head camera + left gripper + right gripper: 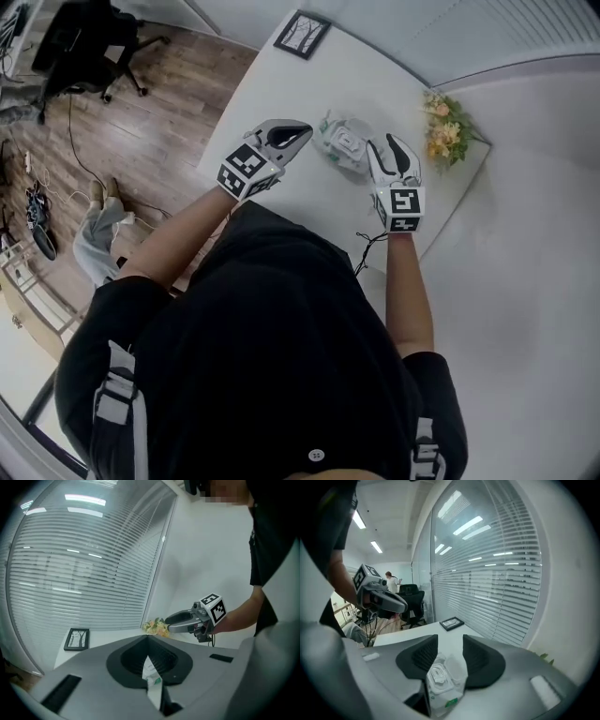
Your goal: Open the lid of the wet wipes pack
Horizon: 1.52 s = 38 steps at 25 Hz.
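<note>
The wet wipes pack, white with a green mark and a white lid on top, hangs above the white table between my two grippers. My left gripper is shut on a thin edge of the pack. In the right gripper view the pack sits deep between the jaws of my right gripper, its sides against both pads. The lid faces up, with a pale flap beside it. My right gripper meets the pack from the right.
A black picture frame lies at the table's far end. A bunch of flowers stands by the right corner. A black office chair is on the wooden floor to the left. Window blinds run behind the table.
</note>
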Available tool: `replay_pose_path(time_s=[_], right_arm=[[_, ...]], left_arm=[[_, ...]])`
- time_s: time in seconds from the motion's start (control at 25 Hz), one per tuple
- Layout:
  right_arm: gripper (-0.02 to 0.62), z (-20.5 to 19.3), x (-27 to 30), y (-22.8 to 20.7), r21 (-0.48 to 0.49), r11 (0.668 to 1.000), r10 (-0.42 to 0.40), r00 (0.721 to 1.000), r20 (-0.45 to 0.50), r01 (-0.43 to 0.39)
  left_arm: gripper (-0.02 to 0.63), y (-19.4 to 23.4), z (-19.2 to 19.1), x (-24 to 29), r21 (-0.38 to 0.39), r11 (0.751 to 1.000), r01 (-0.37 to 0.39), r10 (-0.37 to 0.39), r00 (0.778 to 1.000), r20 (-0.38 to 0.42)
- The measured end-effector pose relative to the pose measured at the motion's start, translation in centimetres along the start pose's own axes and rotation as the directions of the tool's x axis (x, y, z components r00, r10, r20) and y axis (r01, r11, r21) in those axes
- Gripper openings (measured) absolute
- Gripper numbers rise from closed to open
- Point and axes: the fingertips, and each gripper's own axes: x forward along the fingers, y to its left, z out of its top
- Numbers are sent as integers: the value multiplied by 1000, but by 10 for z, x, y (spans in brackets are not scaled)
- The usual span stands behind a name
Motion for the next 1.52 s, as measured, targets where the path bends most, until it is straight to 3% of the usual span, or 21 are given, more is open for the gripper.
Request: replay_pose_path(time_s=[0.28, 0.56, 1.0, 1.52], right_arm=[[75, 74, -55, 28, 27, 1000, 1, 975, 221, -7], [11, 125, -98, 39, 39, 999, -24, 937, 348, 12], [11, 174, -134, 44, 13, 998, -61, 884, 463, 62], [11, 199, -146, 41, 16, 997, -79, 869, 488, 82]], left_arm=[[6, -48, 74, -11, 167, 983, 73, -98, 985, 144], [6, -78, 120, -17, 275, 954, 121, -181, 962, 204], [6, -105, 164, -26, 320, 938, 134, -230, 930, 287], [6, -103, 189, -40, 314, 945, 92, -203, 918, 341]])
